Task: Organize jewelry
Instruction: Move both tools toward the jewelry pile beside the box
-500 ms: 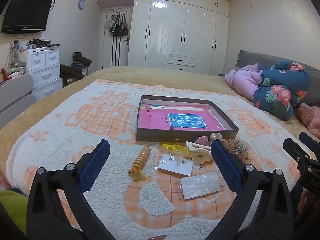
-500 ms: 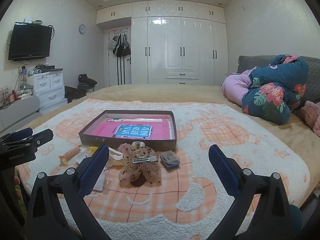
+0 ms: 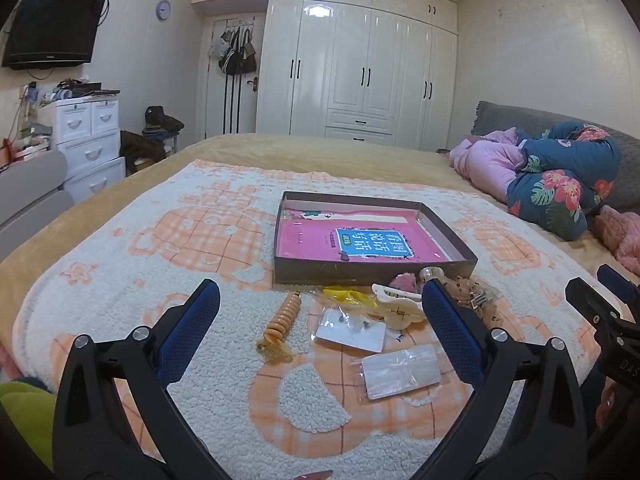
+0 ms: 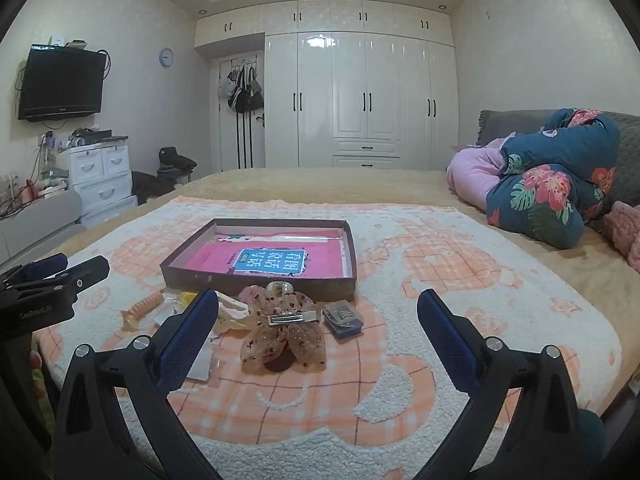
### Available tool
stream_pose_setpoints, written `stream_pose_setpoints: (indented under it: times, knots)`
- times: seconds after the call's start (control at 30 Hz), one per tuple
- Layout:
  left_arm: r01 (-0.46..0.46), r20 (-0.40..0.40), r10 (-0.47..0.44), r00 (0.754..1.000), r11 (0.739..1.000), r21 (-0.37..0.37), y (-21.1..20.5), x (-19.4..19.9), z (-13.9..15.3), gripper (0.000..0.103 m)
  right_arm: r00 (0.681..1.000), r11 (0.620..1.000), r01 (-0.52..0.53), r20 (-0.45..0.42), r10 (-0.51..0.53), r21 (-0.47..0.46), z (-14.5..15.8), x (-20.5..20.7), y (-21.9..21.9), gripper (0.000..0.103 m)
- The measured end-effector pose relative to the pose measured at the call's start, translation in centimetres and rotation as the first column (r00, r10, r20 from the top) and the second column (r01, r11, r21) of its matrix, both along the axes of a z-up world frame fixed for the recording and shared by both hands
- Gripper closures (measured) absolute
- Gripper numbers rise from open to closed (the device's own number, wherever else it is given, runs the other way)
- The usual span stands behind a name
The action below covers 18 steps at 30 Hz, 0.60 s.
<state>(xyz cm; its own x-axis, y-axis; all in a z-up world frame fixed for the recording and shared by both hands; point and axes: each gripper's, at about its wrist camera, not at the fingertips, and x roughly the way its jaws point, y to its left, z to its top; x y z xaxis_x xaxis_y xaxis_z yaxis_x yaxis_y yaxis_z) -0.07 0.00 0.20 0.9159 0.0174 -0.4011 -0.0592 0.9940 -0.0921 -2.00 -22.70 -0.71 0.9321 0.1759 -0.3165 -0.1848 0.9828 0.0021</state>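
Both your claws hang released and empty above the near edge of the blanket (image 3: 200,240): the left claw (image 3: 320,336) faces the orange spiral hair tie (image 3: 280,320) and the packets, while the right claw (image 4: 318,340) faces the sheer bow clip (image 4: 280,332). The jewelry lies bunched on the bed just in front of the box (image 3: 372,274), whose near wall it nearly touches, likely so each piece needs only a short lift over that wall. The box holds only a pink book (image 4: 272,260), so sorting looks barely begun.

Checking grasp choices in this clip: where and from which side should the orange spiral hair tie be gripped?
Probably mid-coil, from above, fingers closing across its width. The orange spiral hair tie lies flat and stretched out on the blanket, apart from neighbouring packets, directly ahead of the open left gripper.
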Motion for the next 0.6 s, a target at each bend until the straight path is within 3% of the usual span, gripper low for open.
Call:
stream_pose_setpoints:
  times: [0.47, 0.6]
  knots:
    - [-0.019, 0.002, 0.019, 1.0, 1.0, -0.012, 1.1, 0.1, 0.1, 0.011, 0.998, 0.998, -0.059, -0.032, 0.059, -0.011, -0.1, 0.4, 0.6, 0.006]
    - [-0.028, 0.0, 0.028, 1.0, 1.0, -0.014, 1.5, 0.3, 0.0, 0.011, 0.996, 0.993, -0.086, 0.024, 0.088, -0.075, -0.3, 0.5, 1.6, 0.006]
